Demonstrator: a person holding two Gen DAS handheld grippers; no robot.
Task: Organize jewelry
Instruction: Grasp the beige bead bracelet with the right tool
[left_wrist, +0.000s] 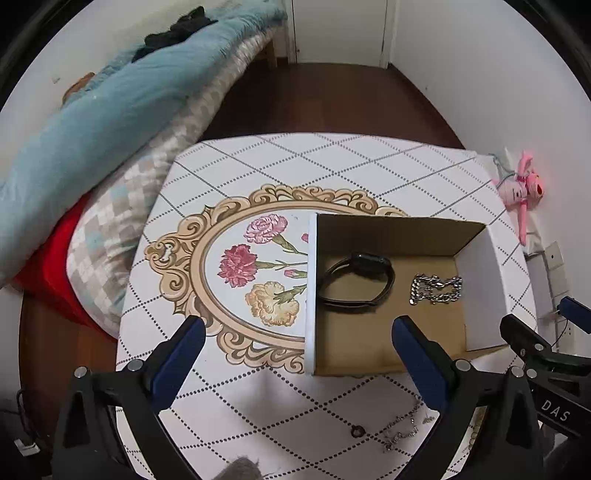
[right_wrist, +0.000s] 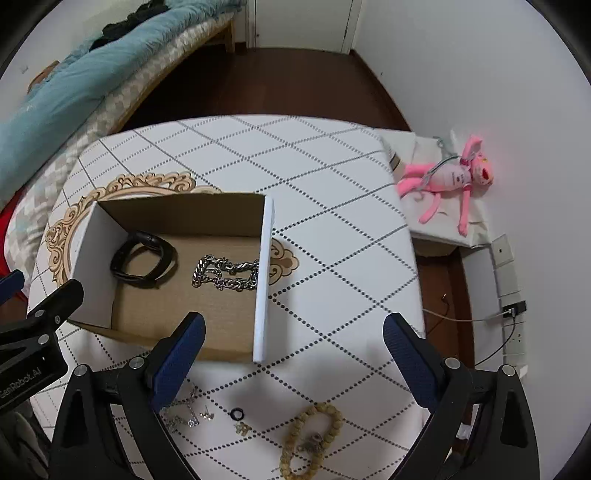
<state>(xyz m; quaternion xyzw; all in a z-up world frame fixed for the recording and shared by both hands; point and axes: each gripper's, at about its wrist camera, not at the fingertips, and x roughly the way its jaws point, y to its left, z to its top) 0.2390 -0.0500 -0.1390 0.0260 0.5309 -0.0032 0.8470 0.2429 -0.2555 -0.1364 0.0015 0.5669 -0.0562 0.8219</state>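
An open cardboard box (left_wrist: 373, 347) (right_wrist: 184, 218) stands on the table. Inside lie a black wristband (left_wrist: 356, 282) (right_wrist: 143, 264) and a silver chain bracelet (left_wrist: 436, 290) (right_wrist: 226, 275). My left gripper (left_wrist: 299, 328) is open and empty, above the box's near left corner. My right gripper (right_wrist: 293, 328) is open and empty, above the box's near right corner. On the table in front of the box lie a thin silver chain (left_wrist: 400, 432) (right_wrist: 181, 411), a small black ring (left_wrist: 357, 430) (right_wrist: 236, 414), small earrings (right_wrist: 242, 428) and a wooden bead bracelet (right_wrist: 310, 435).
The table has a white cloth (left_wrist: 332, 162) (right_wrist: 314, 155) with a diamond grid and a flower print. A bed with a teal blanket (left_wrist: 110, 103) lies to the left. A pink plush toy (right_wrist: 450, 177) lies on a white stand to the right, by the wall.
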